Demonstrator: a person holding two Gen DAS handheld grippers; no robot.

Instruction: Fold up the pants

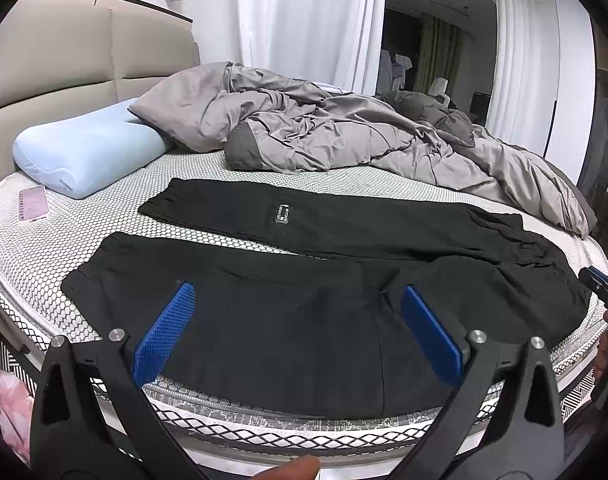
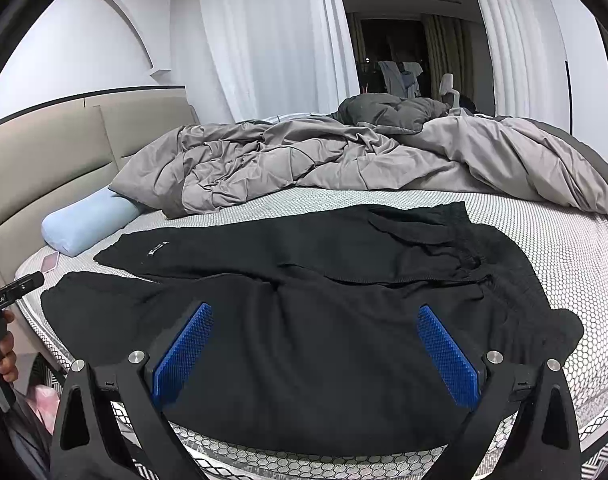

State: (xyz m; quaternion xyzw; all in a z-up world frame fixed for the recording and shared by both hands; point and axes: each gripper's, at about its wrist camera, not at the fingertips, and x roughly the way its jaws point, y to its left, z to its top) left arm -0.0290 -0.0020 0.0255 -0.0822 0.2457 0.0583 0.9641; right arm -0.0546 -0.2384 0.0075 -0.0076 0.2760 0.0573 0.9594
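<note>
Black pants (image 1: 304, 280) lie spread flat on the bed (image 1: 223, 172), legs apart, both the left gripper (image 1: 299, 332) and right gripper (image 2: 316, 348) hovering with jaws wide and empty: pinch the near leg's edge cleanly, lift together, lay it square over the far leg.

Your near edge of the white honeycomb-patterned mattress (image 1: 207, 168) is covered by the flat black pants (image 1: 304, 320). Behind them a bare strip runs across mid-frame, bounded by the rumpled grey duvet (image 1: 344, 136), the pale blue contoured pillow (image 1: 87, 156) and what looks like a pink phone (image 1: 32, 203) at left.
</note>
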